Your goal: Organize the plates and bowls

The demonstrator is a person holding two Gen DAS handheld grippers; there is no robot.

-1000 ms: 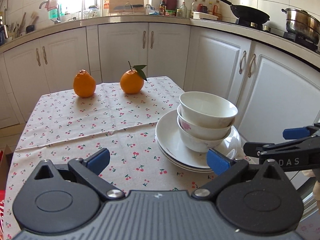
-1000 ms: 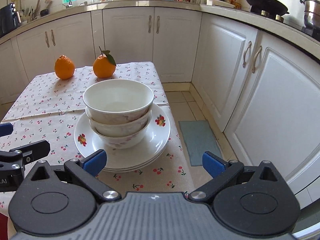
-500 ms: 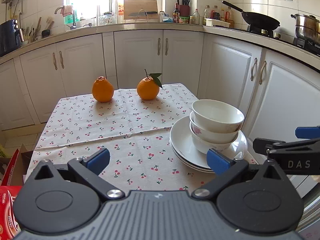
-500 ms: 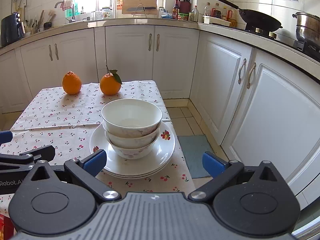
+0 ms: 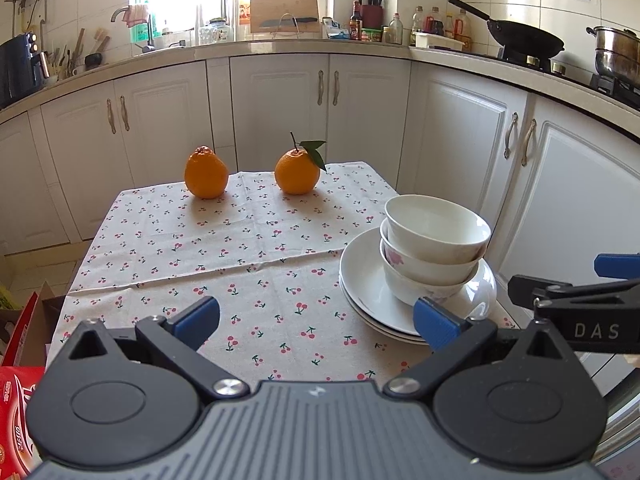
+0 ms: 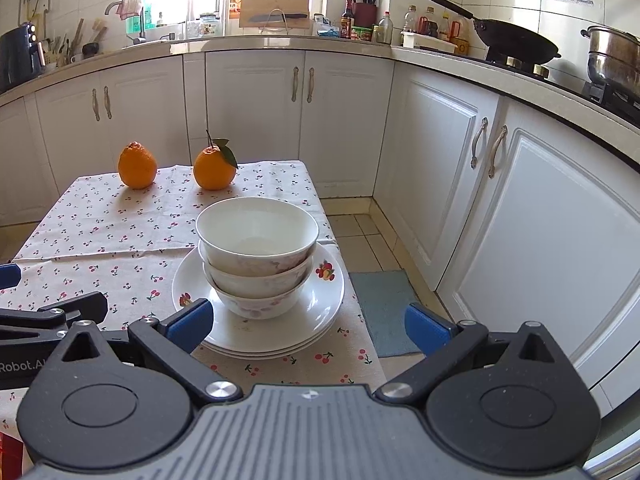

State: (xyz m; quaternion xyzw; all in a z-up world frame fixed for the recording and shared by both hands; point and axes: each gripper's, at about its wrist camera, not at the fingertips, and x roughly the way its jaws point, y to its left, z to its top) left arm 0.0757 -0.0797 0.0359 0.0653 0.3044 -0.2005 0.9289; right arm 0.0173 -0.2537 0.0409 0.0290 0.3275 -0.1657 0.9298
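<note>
White letters "DAS" stand on the right gripper (image 5: 580,304) beside the plates (image 5: 368,292), and "Robot.A" stands on the left gripper (image 6: 40,320).

Three bowls (image 6: 256,256) are sitting nested in one stack. Plates (image 6: 320,304) beneath them are showing three rims, so three. Two oranges (image 6: 137,165) are resting on the tablecloth, one bearing a leaf. Two grippers are hovering nearby.
</note>
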